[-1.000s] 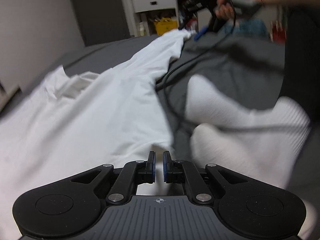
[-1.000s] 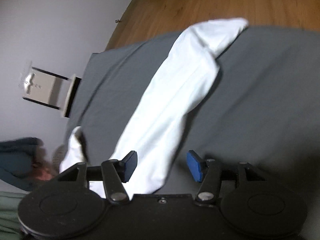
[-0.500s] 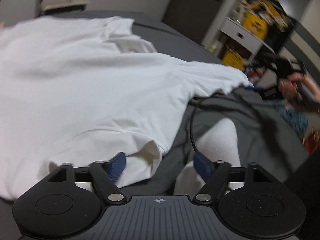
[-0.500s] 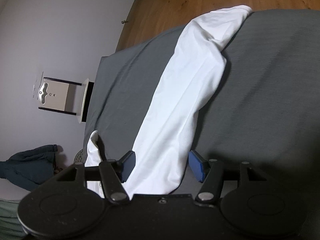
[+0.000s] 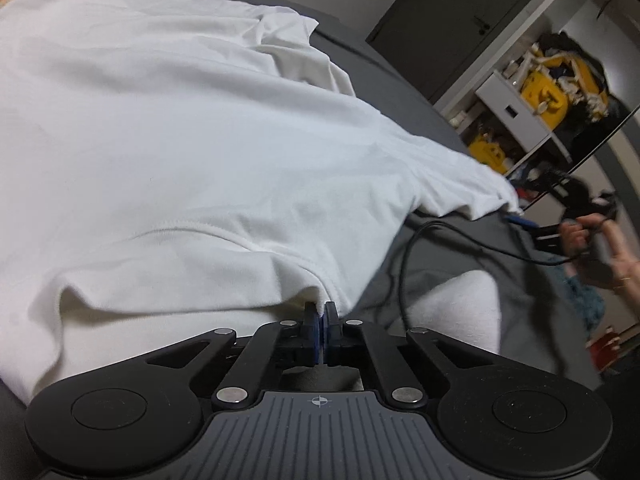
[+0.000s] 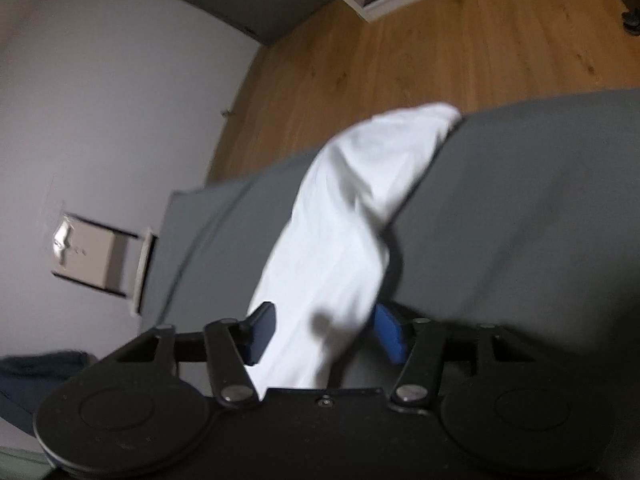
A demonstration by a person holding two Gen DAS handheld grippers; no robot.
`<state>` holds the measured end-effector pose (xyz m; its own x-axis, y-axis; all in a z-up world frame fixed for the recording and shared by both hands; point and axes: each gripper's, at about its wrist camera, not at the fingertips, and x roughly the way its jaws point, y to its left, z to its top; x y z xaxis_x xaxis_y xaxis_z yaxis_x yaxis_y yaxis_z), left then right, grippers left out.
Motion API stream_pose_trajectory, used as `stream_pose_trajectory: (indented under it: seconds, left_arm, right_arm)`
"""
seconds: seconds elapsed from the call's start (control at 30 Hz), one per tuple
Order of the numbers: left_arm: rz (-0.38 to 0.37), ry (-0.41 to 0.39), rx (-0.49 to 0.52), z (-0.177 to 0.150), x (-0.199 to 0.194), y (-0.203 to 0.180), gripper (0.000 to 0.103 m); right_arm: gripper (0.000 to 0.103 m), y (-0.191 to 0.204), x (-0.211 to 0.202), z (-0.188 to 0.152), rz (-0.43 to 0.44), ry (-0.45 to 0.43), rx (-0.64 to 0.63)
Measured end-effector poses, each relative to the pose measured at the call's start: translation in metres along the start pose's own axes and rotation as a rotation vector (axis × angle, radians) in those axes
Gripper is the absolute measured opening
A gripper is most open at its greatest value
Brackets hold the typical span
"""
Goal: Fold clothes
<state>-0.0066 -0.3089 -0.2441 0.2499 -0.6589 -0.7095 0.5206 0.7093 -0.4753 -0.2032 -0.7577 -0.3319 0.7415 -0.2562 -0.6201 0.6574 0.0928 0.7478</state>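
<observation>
A white shirt point(image 5: 180, 140) lies spread over the grey bed point(image 5: 452, 248). My left gripper point(image 5: 320, 312) is shut on the shirt's near hem, where the cloth bunches at the fingertips. In the right wrist view a long strip of the same white shirt point(image 6: 344, 220) runs away across the bed point(image 6: 520, 220) toward its far edge. My right gripper point(image 6: 324, 332) is open, with the near end of that strip lying between its blue pads point(image 6: 260, 332). This view is blurred. The left wrist view shows the right gripper point(image 5: 520, 222) far off at the shirt's sleeve end, held by a hand point(image 5: 592, 240).
A black cable point(image 5: 404, 264) loops over the bed beside a person's white-socked foot point(image 5: 460, 308). White shelves with yellow items point(image 5: 548, 92) stand beyond the bed. Wooden floor point(image 6: 440, 60) lies past the bed's far edge, and a bedside table point(image 6: 92, 256) stands by the wall.
My left gripper was open beside the hem half a second ago and has now shut on it. My right gripper stays open around the cloth, and its view has swung and blurred.
</observation>
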Motion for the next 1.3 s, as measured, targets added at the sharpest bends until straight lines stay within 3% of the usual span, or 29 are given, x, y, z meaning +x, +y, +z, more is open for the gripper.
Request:
stream_pose_trajectory:
  seconds: [0.1, 0.17, 0.2, 0.23, 0.27, 0.57, 0.67, 0.77, 0.87, 1.1, 1.3]
  left_arm:
    - [-0.026, -0.01, -0.019, 0.002, -0.006, 0.003, 0.001]
    - [-0.043, -0.017, -0.031, 0.003, -0.011, 0.006, 0.001]
    - [-0.05, -0.02, -0.037, 0.004, -0.013, 0.007, 0.001]
    - [-0.051, -0.025, -0.037, 0.007, -0.016, 0.008, 0.001]
    - [-0.052, -0.029, -0.037, 0.01, -0.019, 0.009, 0.001]
    - [-0.118, 0.003, 0.009, 0.022, -0.038, 0.0, 0.001]
    - [-0.147, 0.034, 0.039, 0.021, -0.028, -0.006, 0.0]
    - [-0.157, 0.082, 0.056, 0.019, -0.008, -0.009, 0.001]
    - [-0.164, 0.104, 0.054, 0.021, 0.001, -0.009, 0.0]
    - [-0.26, 0.089, 0.075, 0.042, -0.006, -0.019, 0.0]
    - [-0.144, 0.154, 0.102, 0.029, 0.018, -0.012, 0.0]
  right_arm:
    - [0.045, -0.012, 0.007, 0.014, 0.018, -0.049, 0.047]
    - [0.035, -0.015, 0.013, 0.021, 0.036, -0.072, 0.059]
    - [0.029, -0.016, 0.016, 0.024, 0.045, -0.081, 0.063]
    - [0.011, -0.015, 0.017, 0.027, 0.05, -0.091, 0.051]
    - [0.006, -0.014, 0.017, 0.029, 0.051, -0.1, 0.029]
    - [0.004, 0.035, -0.009, 0.076, 0.124, -0.196, -0.145]
    - [0.004, 0.045, -0.003, 0.092, 0.063, -0.214, -0.176]
    - [0.004, 0.04, 0.015, 0.098, -0.044, -0.17, -0.223]
    - [0.004, 0.035, 0.023, 0.104, -0.026, -0.16, -0.197]
    - [0.004, 0.058, 0.028, 0.129, -0.017, -0.215, -0.237]
    - [0.005, 0.032, 0.059, 0.113, -0.114, -0.149, -0.243]
